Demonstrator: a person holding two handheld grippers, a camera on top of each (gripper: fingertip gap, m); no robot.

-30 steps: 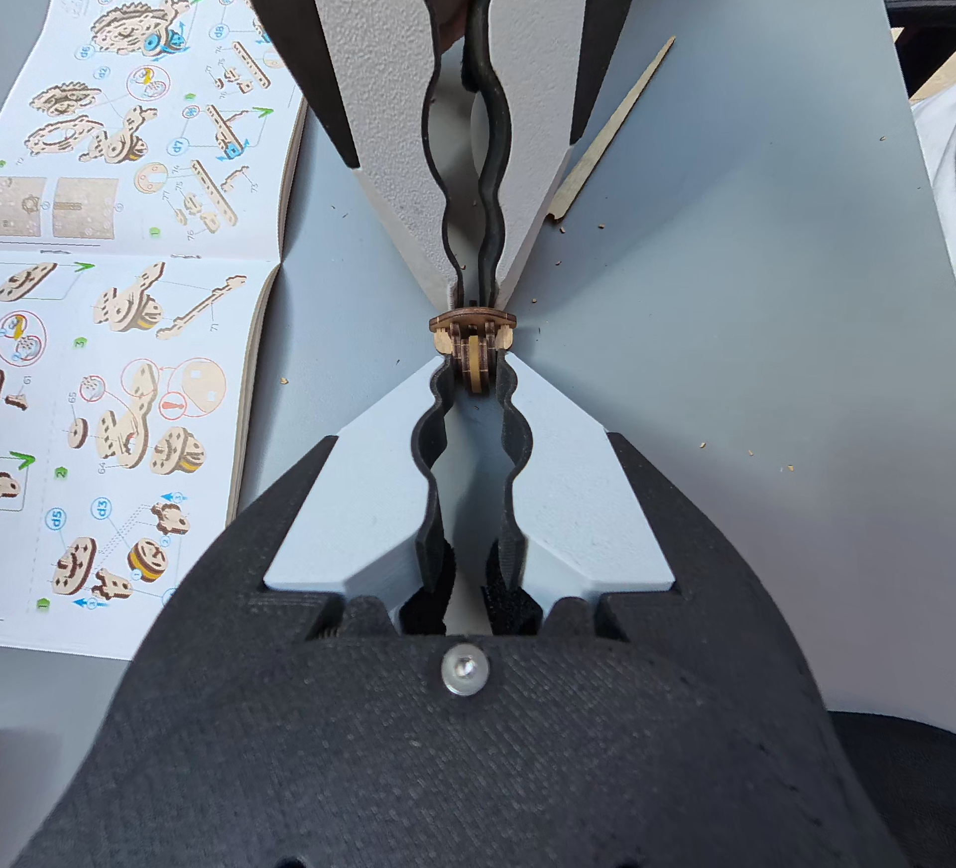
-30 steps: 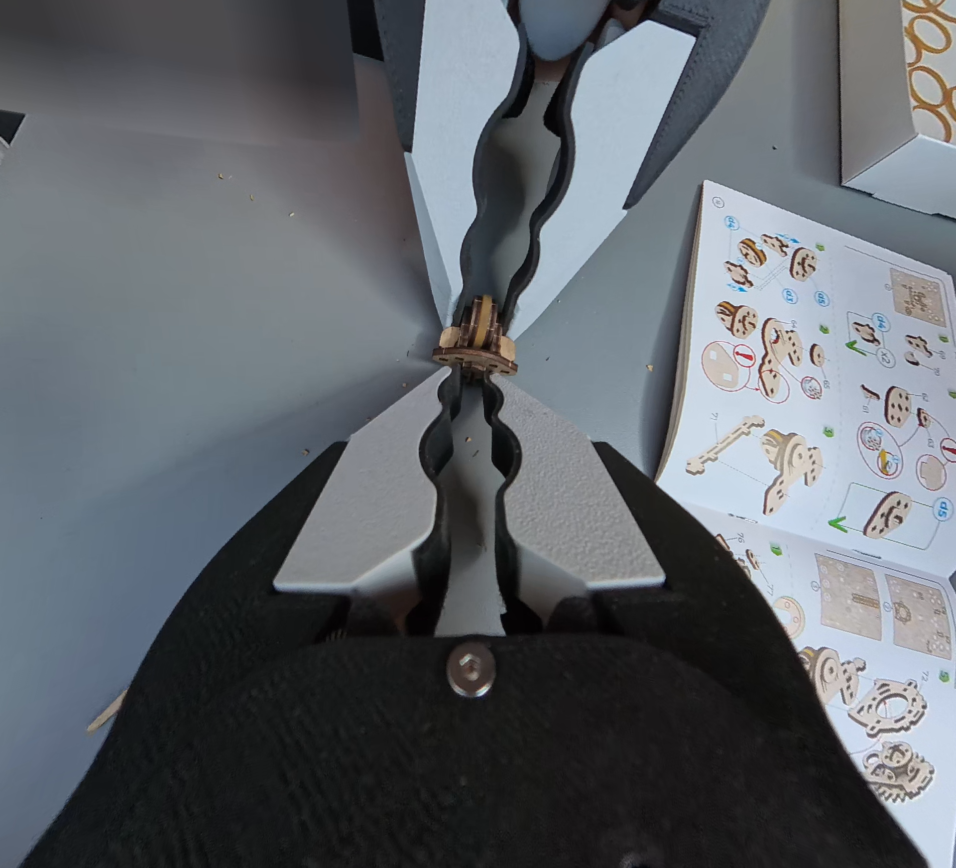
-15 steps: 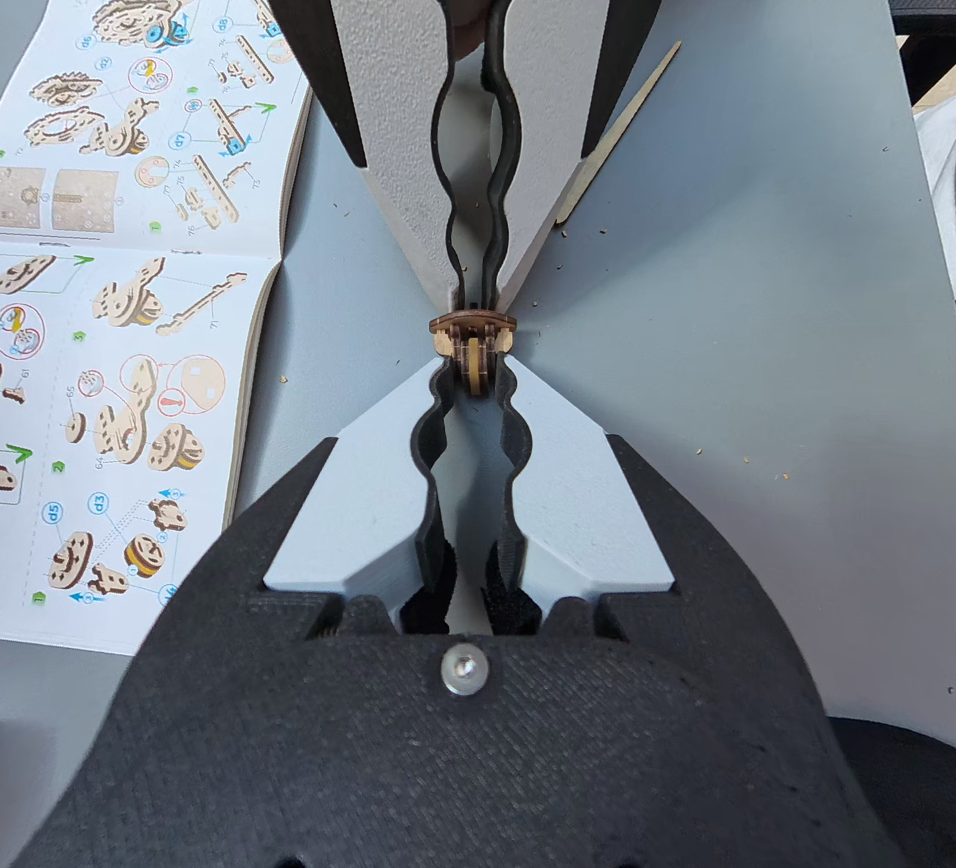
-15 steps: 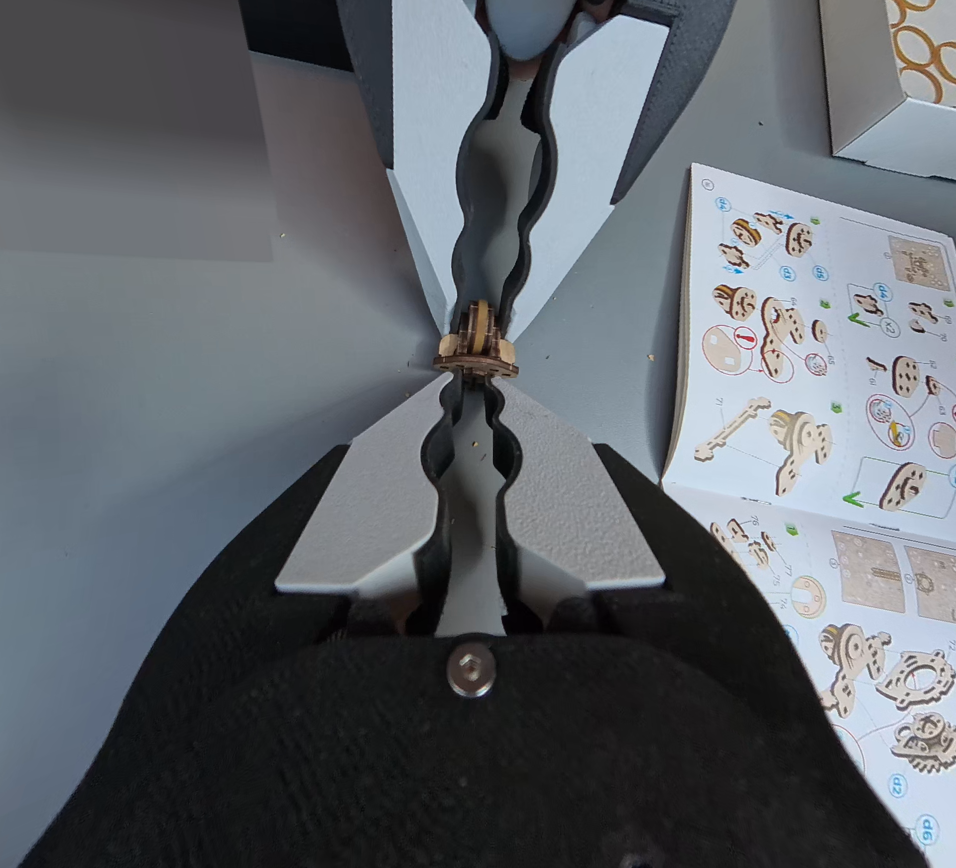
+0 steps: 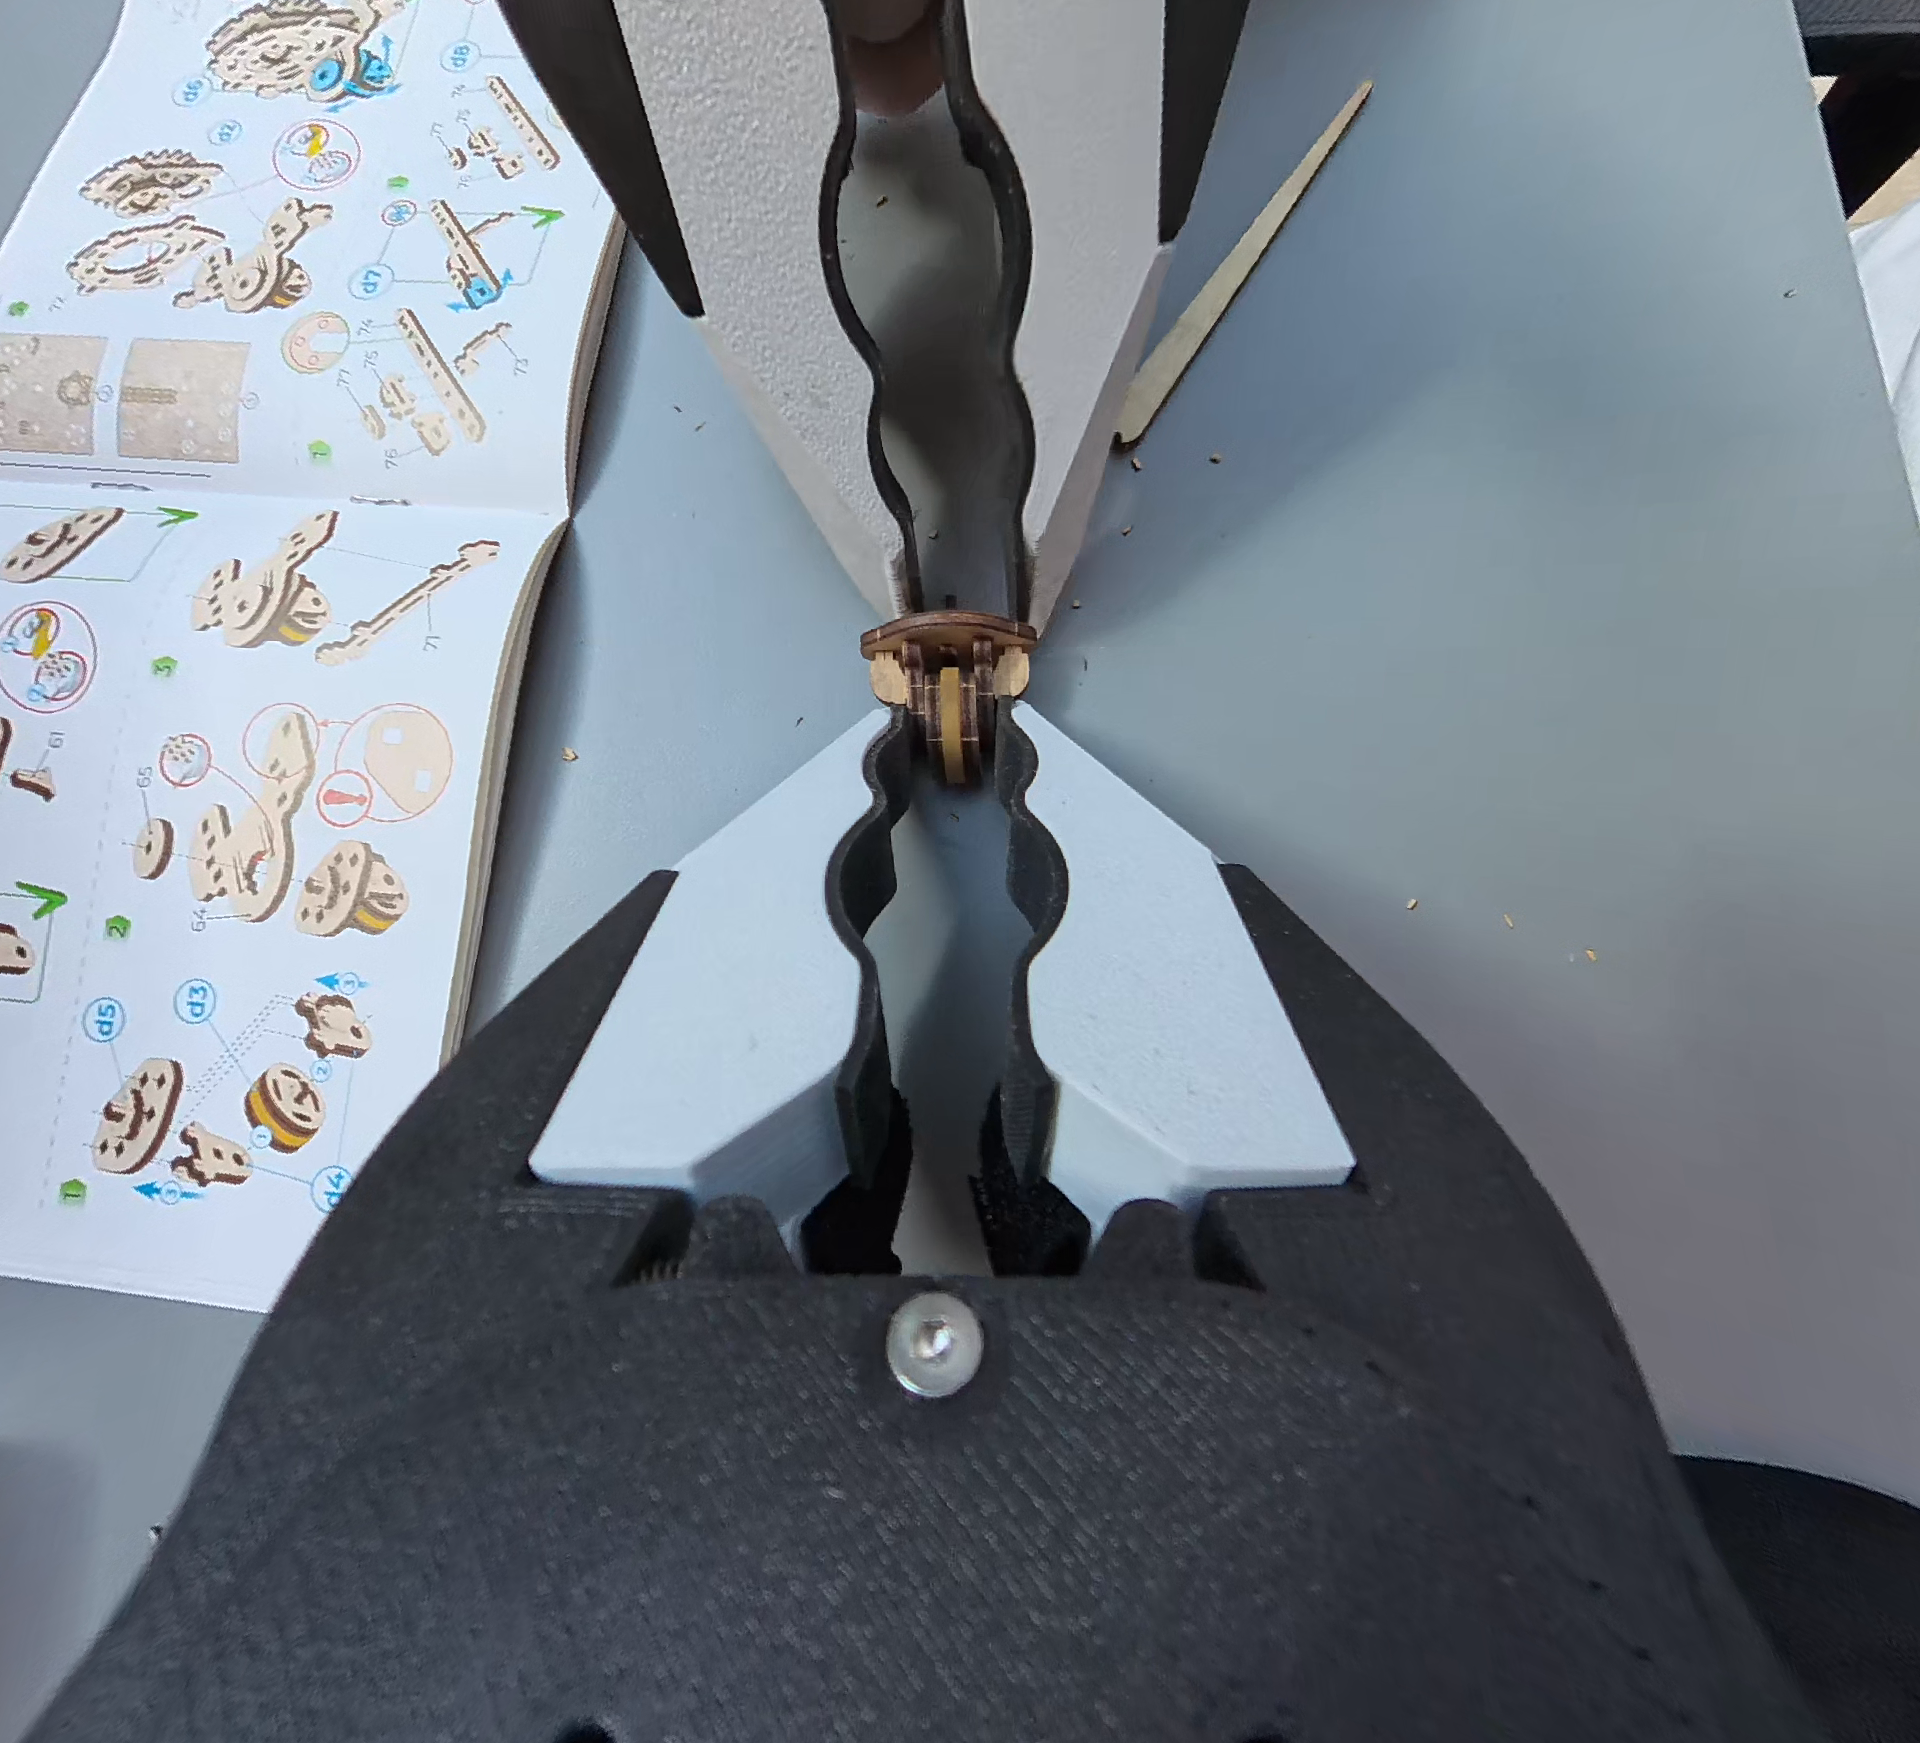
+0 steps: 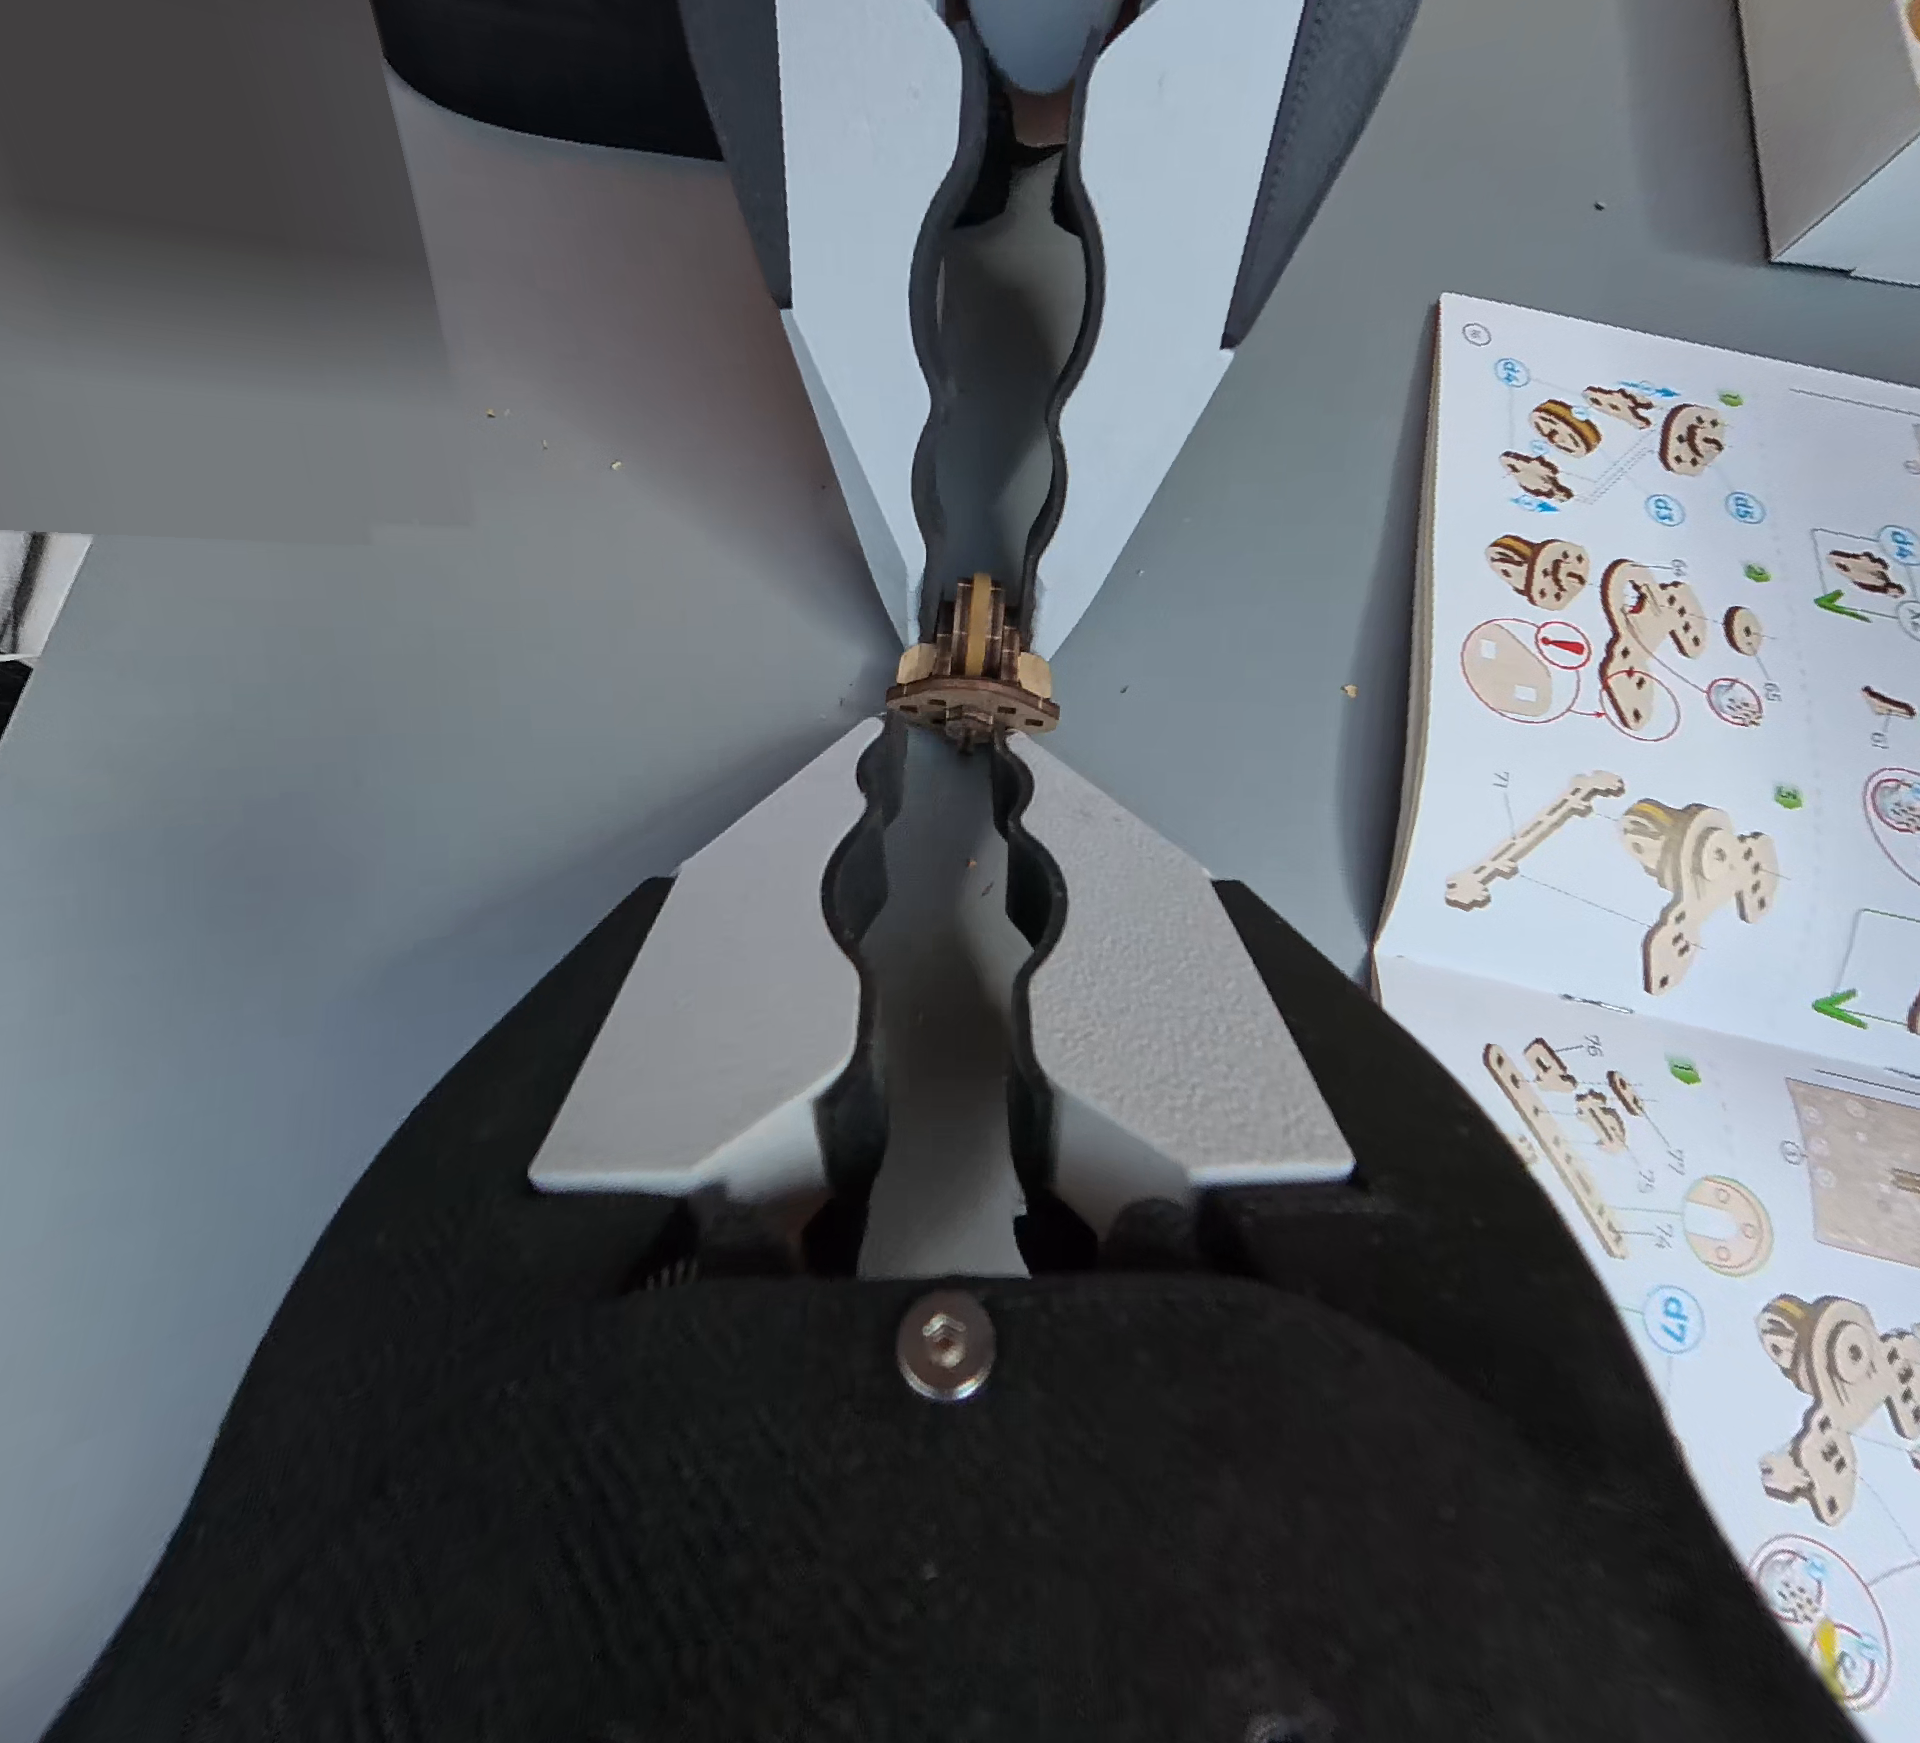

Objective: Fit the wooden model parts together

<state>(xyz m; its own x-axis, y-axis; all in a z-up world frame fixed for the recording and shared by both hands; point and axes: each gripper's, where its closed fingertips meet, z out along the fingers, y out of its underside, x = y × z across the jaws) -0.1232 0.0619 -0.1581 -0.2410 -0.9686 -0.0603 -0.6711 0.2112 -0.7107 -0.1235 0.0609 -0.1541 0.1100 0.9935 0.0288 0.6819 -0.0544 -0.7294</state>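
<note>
Two claws meet tip to tip above the grey bench (image 5: 1507,654), and both pinch the same small wooden model piece (image 5: 948,685). The left claw (image 5: 951,743) is almost closed, its tips squeezing the stack of thin round discs on one side of the piece. The right claw (image 6: 961,737) is almost closed too. Its tips grip a little tab that sticks out from the flat curved plate on the other side.

Each claw has smooth pale grey fingers (image 5: 727,997) with wavy black rubber strips along the inside. The bodies are black rough plastic with one shiny screw (image 5: 933,1350).

The piece is light brown wood with dark burnt edges. A yellow disc sits in the middle of the stack, and two small pale knobs stick out at the sides.

An open instruction booklet (image 5: 260,550) with drawings of wooden parts lies flat on the bench. A thin pointed wooden stick (image 5: 1236,280) lies near the right claw. A white box (image 6: 1818,31) with gold rings sits at the bench's far corner. Tiny wood crumbs dot the bench.
</note>
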